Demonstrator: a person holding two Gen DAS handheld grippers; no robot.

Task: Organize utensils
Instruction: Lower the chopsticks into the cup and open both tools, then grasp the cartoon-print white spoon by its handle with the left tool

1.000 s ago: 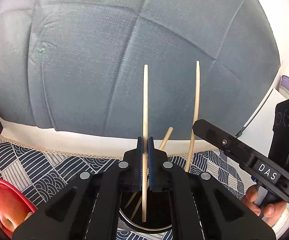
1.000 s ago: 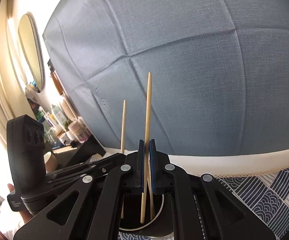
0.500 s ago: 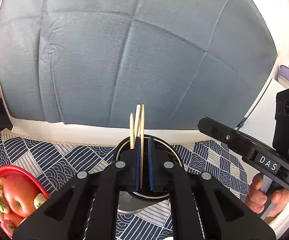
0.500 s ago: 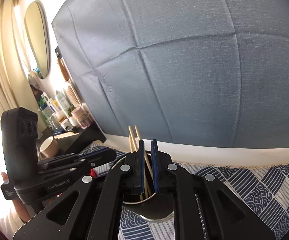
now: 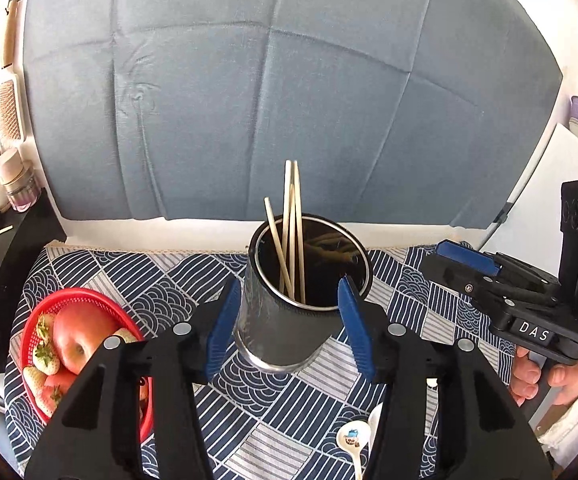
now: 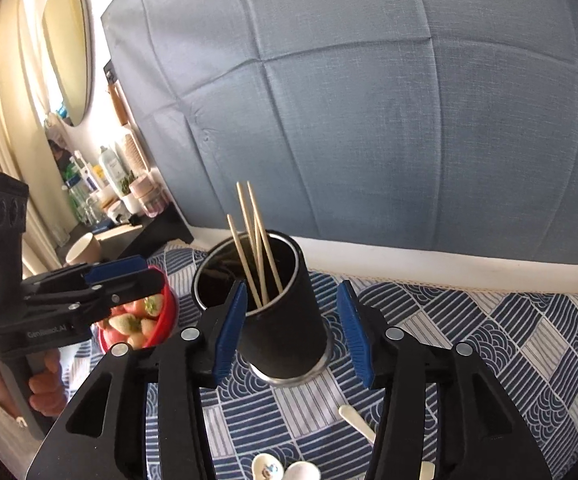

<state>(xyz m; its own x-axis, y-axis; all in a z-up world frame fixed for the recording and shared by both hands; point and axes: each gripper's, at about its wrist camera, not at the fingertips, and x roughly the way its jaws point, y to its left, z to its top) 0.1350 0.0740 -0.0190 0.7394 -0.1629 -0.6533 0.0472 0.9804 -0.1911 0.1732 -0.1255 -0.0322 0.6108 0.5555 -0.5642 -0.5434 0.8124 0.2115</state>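
Four chopsticks upright in cup

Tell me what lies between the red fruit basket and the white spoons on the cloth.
The dark metal cup holding chopsticks stands between red basket and spoons, in the left wrist view.

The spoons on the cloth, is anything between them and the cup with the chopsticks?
Nothing visible does. The white spoons lie on the patterned cloth in front of the black cup, with bare cloth between; the cup mouth is open beside the chopsticks.
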